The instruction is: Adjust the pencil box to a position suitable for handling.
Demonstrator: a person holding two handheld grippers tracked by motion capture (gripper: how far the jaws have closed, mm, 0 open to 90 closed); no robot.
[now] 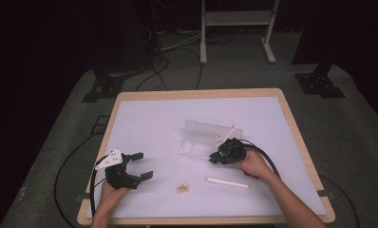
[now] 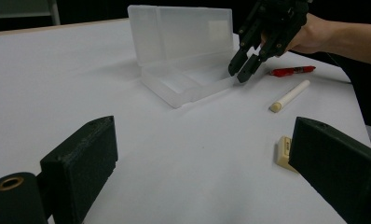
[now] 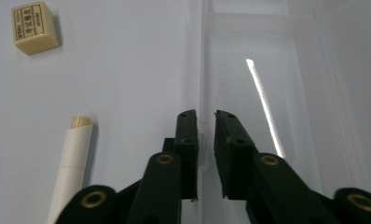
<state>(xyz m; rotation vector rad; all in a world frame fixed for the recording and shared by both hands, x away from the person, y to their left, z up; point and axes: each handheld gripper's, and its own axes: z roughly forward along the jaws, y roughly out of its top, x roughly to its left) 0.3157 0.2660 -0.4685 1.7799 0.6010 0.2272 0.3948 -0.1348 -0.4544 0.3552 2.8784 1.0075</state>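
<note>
Clear plastic box (image 1: 203,140) sits open at the center of the table (image 1: 144,114) in the high view, lid standing upright along its far side. Right gripper (image 1: 214,157) is at the box's lower right edge, jaws narrowly parted and straddling the front wall (a small clear latch tab sits in the gap); the right gripper view shows the pads just off the wall, nothing pinched, so call it slightly open with no grip. In the left gripper view the same gripper (image 2: 240,70) points down at the box's right end, upper right of frame.

Left gripper (image 1: 142,165) rests at the lower left of the table, jaws wide apart and empty, well away from the box.

White stick (image 1: 227,182) lies flat near the lower center, just below the right hand. Small beige eraser (image 1: 182,188) lies left of it. Red pen (image 2: 291,71) lies beyond the stick, beside the right hand.
</note>
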